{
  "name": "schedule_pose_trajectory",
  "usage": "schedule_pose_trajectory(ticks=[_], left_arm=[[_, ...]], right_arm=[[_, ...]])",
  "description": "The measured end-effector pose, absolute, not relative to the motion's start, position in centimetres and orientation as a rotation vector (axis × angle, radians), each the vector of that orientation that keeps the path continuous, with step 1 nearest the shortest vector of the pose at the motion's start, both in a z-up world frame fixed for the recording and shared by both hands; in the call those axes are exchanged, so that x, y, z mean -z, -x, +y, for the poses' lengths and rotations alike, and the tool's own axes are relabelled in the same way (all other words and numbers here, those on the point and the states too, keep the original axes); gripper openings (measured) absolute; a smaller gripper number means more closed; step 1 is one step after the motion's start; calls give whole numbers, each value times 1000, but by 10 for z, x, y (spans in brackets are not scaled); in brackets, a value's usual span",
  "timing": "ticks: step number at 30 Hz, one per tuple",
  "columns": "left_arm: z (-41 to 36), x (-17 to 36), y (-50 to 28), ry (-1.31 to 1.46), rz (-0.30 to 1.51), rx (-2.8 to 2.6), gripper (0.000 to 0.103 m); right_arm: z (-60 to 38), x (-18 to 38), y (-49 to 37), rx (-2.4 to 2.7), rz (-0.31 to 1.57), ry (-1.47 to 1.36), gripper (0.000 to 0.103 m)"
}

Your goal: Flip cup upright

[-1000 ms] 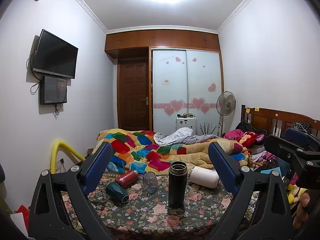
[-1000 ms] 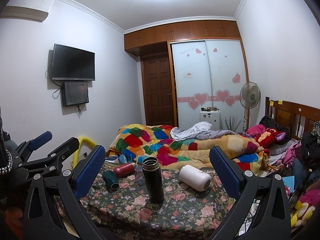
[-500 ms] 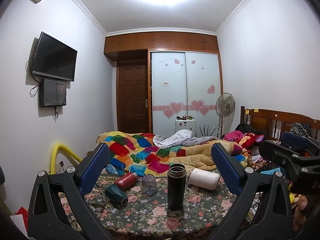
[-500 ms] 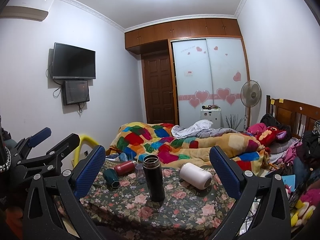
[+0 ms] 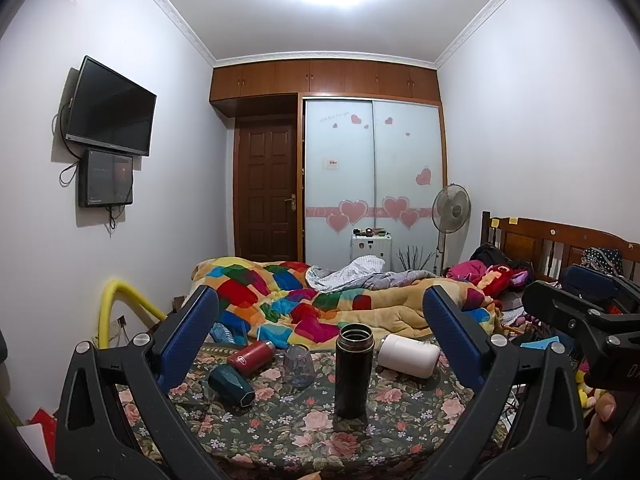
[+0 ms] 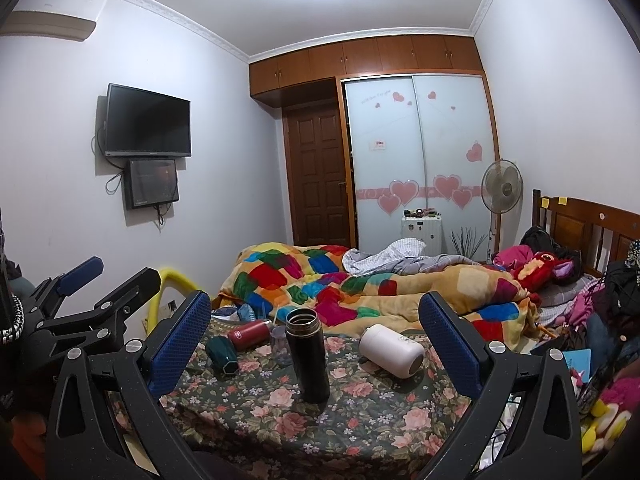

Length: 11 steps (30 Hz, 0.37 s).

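A black flask (image 5: 353,369) stands upright with its mouth open on the floral table (image 5: 288,432); it also shows in the right wrist view (image 6: 307,354). A white cup (image 5: 408,355) (image 6: 391,345), a red bottle (image 5: 251,357) (image 6: 249,333) and a dark green cup (image 5: 231,385) (image 6: 222,353) lie on their sides. A clear glass (image 5: 298,366) stands mouth down behind the flask. My left gripper (image 5: 322,340) and right gripper (image 6: 316,340) are both open and empty, held back from the table.
A bed with a patchwork quilt (image 5: 304,300) lies right behind the table. A yellow tube (image 5: 120,304) is at the left, a wooden headboard (image 5: 560,244) and clutter at the right. The other gripper shows at each view's edge.
Both grippers have drifted slightly, the left one tilting down a little so the table sits higher in its view. Nothing on the table has moved.
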<state>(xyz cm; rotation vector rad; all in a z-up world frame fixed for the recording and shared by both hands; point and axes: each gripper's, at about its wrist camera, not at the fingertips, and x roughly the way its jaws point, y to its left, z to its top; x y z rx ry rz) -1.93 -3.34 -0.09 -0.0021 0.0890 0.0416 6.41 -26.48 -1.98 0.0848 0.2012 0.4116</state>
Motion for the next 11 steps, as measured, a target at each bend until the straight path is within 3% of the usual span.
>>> schedule_pose_trajectory(ticks=[11], left_arm=[[-22,8,9,23,106,-43,103]], right_arm=[[-261,25,-72,-409,231,-65,103]])
